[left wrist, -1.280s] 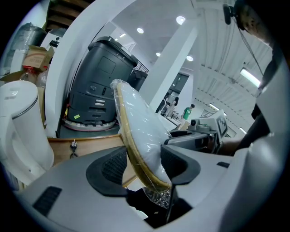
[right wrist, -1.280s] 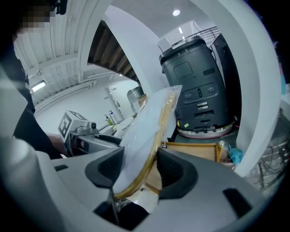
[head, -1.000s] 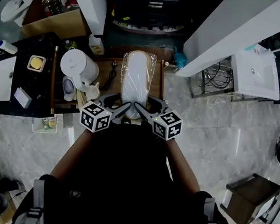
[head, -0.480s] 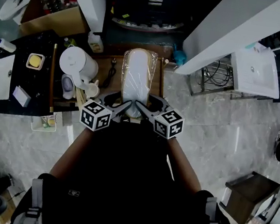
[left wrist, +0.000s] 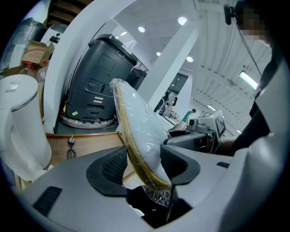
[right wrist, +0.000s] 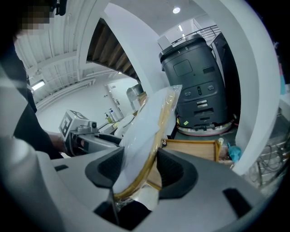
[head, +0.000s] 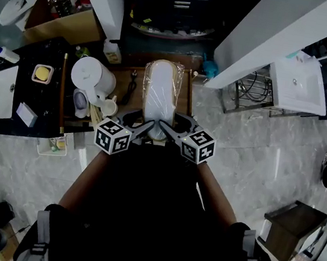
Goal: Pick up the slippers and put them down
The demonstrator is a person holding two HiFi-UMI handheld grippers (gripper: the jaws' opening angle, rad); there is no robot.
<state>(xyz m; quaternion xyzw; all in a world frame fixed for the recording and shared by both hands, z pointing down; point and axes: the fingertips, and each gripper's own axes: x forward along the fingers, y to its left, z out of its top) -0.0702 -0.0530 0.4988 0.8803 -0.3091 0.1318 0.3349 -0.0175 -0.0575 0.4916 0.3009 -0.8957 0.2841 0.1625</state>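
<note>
Slippers: we're looking at one clear-wrapped white pack with a tan sole edge, running lengthwise away from us over the wooden desk.
Left tongs: we're gripping the pack's near end here. Both dark pads are pressing on the wrap, and the tan edge is sitting against the left-hand pad.
Right tongs: we're clamping that same near end from the right side. One pad is bearing on each face of the pack, with the tan edge toward the right-hand pad.
Pose: we're holding the pack tilted, its far end rising toward the dark machine at the far side.
Spacing: both tongs are converging on the pack's near tip, close together, with their marker cubes sitting just nearer to us than the pack.
Surroundings: we're seeing a white kettle standing just left of the pack and pale marble floor spreading to the right.
</note>
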